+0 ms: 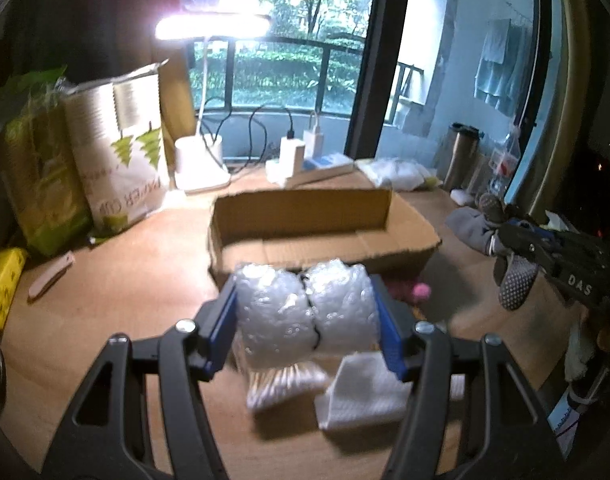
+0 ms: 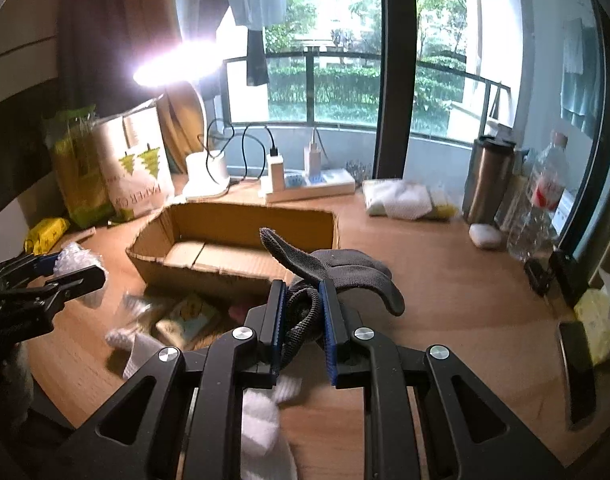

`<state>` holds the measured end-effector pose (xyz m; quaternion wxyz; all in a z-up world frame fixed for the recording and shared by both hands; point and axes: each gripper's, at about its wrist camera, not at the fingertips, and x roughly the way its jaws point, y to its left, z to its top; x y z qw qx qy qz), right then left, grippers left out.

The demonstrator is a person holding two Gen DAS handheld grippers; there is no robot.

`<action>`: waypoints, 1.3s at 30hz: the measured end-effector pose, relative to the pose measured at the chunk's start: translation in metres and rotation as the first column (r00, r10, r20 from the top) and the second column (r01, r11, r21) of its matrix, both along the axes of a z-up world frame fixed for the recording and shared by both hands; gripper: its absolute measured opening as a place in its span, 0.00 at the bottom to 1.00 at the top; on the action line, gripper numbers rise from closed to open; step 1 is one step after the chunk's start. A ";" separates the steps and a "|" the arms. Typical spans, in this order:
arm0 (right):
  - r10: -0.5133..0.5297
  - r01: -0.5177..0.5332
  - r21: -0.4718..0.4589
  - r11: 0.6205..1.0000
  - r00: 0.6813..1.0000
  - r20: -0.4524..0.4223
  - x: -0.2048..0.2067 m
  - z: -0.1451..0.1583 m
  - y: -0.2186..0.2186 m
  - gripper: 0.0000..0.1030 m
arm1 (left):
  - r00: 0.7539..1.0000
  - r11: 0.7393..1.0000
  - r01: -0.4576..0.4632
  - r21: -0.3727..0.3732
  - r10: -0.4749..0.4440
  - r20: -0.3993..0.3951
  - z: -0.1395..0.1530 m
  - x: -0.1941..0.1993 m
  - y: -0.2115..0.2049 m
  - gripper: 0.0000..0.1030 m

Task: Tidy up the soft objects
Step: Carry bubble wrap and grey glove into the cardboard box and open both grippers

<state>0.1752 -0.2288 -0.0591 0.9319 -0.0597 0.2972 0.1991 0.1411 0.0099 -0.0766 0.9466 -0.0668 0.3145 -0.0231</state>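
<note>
My left gripper point(image 1: 305, 312) is shut on a bundle of clear bubble wrap point(image 1: 305, 304) and holds it above the desk, just in front of the open cardboard box point(image 1: 305, 216). It also shows at the left of the right wrist view point(image 2: 71, 268). My right gripper point(image 2: 303, 308) is shut on a dark grey sock point(image 2: 345, 272) that hangs over its fingers, near the box's point(image 2: 233, 236) right front corner. The same gripper with the dotted sock point(image 1: 517, 280) shows at the right of the left wrist view. The box looks empty inside.
A pack of cotton swabs point(image 1: 281, 384) and a white cloth point(image 1: 365, 388) lie on the desk below the left gripper. White socks point(image 2: 261, 428), a lamp point(image 2: 205, 176), power strip point(image 2: 309, 188), paper-cup bag point(image 2: 137, 168), steel flask point(image 2: 489, 176), water bottle point(image 2: 541, 200).
</note>
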 end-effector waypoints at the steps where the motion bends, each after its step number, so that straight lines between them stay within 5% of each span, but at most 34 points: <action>1: 0.002 -0.002 0.005 1.000 1.000 0.007 0.001 0.002 0.000 0.18 | 1.000 1.000 -0.001 -0.001 0.001 0.006 0.001 0.003 0.001 0.60; 18: 0.099 -0.103 0.045 0.994 0.992 0.079 0.059 0.023 0.020 0.18 | 0.997 1.000 0.015 0.016 -0.016 0.079 0.021 0.064 -0.015 0.60; 39: 0.173 -0.147 0.172 0.974 0.974 -0.144 0.128 -0.048 0.035 0.18 | 0.998 1.000 0.018 -0.019 -0.019 -0.059 -0.023 0.123 -0.029 0.60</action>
